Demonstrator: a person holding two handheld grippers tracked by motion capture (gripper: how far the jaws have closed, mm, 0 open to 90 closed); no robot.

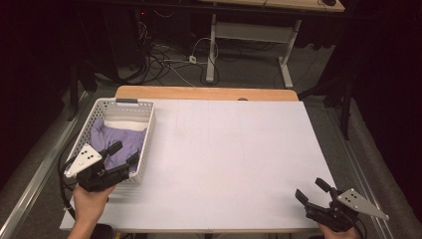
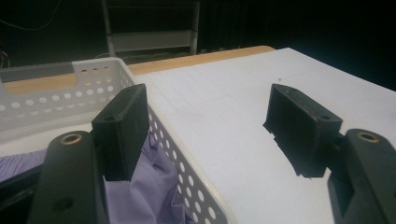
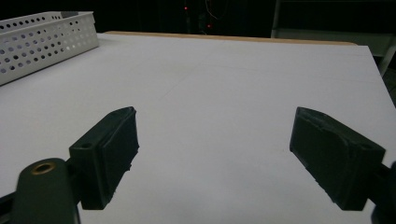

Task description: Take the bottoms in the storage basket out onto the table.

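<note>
We are looking down on a bench [image 1: 229, 164] covered by a white sheet, with a strip of bare wood showing along its far edge. A white perforated basket [image 1: 144, 144] is sitting at the bench's left side, and a lilac cloth [image 1: 117, 139] is lying crumpled inside it, with something white under the cloth toward the basket's far end. We are holding the left gripper [image 1: 124, 155] over the near end of the basket, its jaws spread wide and gripping nothing. In the left gripper view, one jaw is hanging inside the basket [image 2: 187, 172] just above the lilac cloth [image 2: 149, 191], while the other jaw is hovering outside over the white sheet, so the two jaws are straddling the basket's right wall; we cannot tell whether the inner jaw is touching the cloth. Our left hand [image 1: 89, 204] is coming in from the bottom edge, wrapped around the gripper's body beneath its grey three-cornered plate. We are holding the right gripper [image 1: 312, 190] low at the near right corner of the bench, well apart from the basket, with its jaws also spread wide and empty. In the right gripper view, those jaws are pointing across bare white sheet, and the basket [image 3: 46, 39] is standing far off at the upper left. Beyond the bench, a tangle of cables [image 1: 164, 59] is lying on the grey floor beside the white legs of another desk [image 1: 249, 35].
</note>
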